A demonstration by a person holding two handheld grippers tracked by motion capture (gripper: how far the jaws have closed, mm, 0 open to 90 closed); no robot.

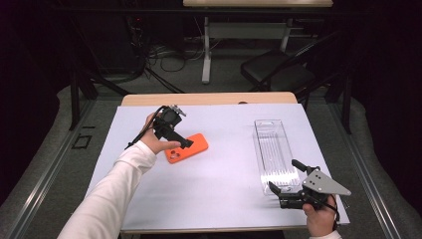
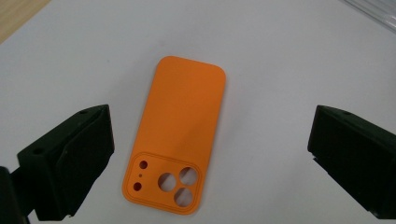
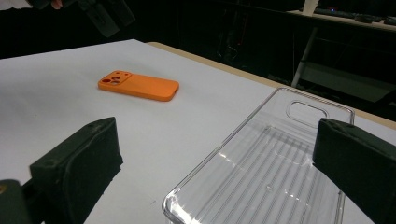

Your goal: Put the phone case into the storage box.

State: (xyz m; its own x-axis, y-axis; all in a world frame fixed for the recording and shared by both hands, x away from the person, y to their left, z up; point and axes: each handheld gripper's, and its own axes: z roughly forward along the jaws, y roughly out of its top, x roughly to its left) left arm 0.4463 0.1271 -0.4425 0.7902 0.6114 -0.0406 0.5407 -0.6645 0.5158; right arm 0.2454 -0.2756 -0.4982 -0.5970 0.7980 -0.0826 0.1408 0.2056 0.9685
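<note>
An orange phone case (image 1: 189, 148) lies back-up on the white sheet, left of centre. It shows its camera cut-outs in the left gripper view (image 2: 180, 135). My left gripper (image 1: 185, 142) hovers just above it, open, with one jaw on each side of the case (image 2: 211, 128) and not touching it. A clear plastic tray (image 1: 275, 154) lies lengthwise at the right. My right gripper (image 1: 282, 175) is open at the tray's near end, its jaws spread on either side of that corner (image 3: 215, 140). The right gripper view looks across the tray (image 3: 271, 172) to the orange case (image 3: 138, 85).
A white sheet (image 1: 224, 199) covers the wooden table, whose far edge (image 1: 209, 98) shows bare wood. Beyond it stand a dark chair (image 1: 278, 69) and a desk frame (image 1: 206, 50) with cables on the floor. The left gripper (image 3: 105, 14) shows far off in the right gripper view.
</note>
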